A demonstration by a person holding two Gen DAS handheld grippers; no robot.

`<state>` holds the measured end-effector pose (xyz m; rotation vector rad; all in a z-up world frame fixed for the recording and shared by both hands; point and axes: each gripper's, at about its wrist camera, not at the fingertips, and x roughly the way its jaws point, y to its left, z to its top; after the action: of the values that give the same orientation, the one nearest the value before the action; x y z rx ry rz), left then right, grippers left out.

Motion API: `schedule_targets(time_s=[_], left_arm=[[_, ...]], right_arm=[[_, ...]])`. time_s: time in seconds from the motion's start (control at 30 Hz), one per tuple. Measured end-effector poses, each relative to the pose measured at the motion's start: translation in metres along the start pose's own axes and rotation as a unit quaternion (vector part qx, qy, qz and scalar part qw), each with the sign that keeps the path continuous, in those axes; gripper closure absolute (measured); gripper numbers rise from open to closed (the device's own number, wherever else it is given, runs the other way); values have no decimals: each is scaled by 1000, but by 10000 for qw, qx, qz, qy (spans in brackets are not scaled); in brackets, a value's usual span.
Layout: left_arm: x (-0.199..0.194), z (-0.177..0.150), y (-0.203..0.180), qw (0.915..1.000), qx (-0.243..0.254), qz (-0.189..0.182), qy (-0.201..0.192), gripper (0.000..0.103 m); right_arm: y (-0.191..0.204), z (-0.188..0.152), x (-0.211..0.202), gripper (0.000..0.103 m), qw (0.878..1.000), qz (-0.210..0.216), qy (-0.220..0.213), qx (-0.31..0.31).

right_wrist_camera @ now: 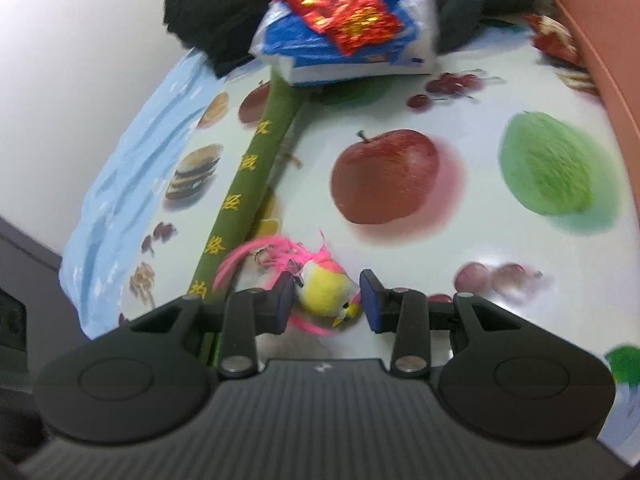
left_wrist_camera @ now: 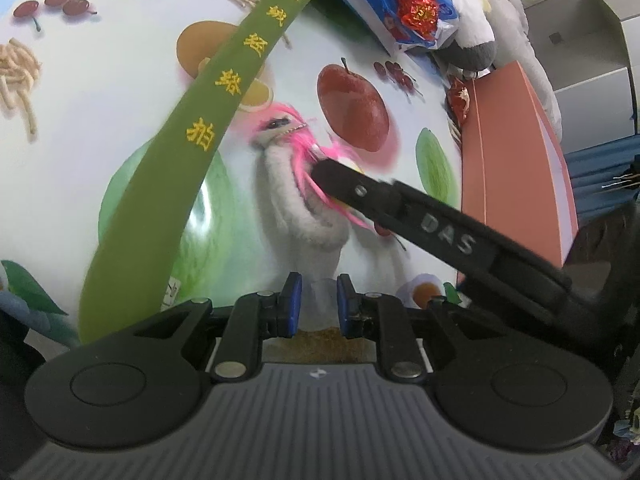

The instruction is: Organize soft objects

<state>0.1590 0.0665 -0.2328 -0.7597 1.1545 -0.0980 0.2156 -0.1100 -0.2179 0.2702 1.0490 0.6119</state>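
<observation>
Left wrist view: the left gripper (left_wrist_camera: 313, 304) has its 2 blue pads clamped on the lower end of a white fluffy toy (left_wrist_camera: 298, 204) with pink feathers, which stretches away toward 12 o'clock over the fruit-print tablecloth (left_wrist_camera: 100, 80). The right gripper (left_wrist_camera: 340, 178) comes in from 4 o'clock, its black finger buried in the feathers at the toy's upper end. A green padded stick (left_wrist_camera: 192, 160) with yellow characters runs from 7 o'clock up to 12 o'clock. At 3 o'clock stands an orange box (left_wrist_camera: 516, 152); its inside is hidden here, so I cannot tell what it holds.

Right wrist view: the right gripper (right_wrist_camera: 326, 298) has its jaws apart around a small yellow bird toy (right_wrist_camera: 326, 292), the left pad touching its side, the right pad just beside the head; it is not squeezed. At 12 o'clock a blue-and-white plastic pack (right_wrist_camera: 352, 46) carries a red foil packet (right_wrist_camera: 346, 8), with a grey plush (right_wrist_camera: 460, 12) behind.

Risks, as I judge them: with both grippers on 1 feathered bundle, pulling apart could tear feathers loose. The bird is round and may squirt out if the jaws close off-centre. A wide lift could catch the stick.
</observation>
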Motion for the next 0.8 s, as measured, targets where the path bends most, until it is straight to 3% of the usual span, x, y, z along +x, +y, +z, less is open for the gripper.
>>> schedule_targets(time_s=[0.4,0.57,0.8], left_arm=[[-2,-13,-3,9999,62,-61,126,82],[-2,-18,1,9999,40,-17,108,82],[-5,-18,5,10000,-41,-81,4,81]], right_arm=[[20,10,15,64,9965,-162,278,-766],[14,14,11,64,9975,-85,253,-650],[-14,15,-16,64,9971,-486,-8,-586]])
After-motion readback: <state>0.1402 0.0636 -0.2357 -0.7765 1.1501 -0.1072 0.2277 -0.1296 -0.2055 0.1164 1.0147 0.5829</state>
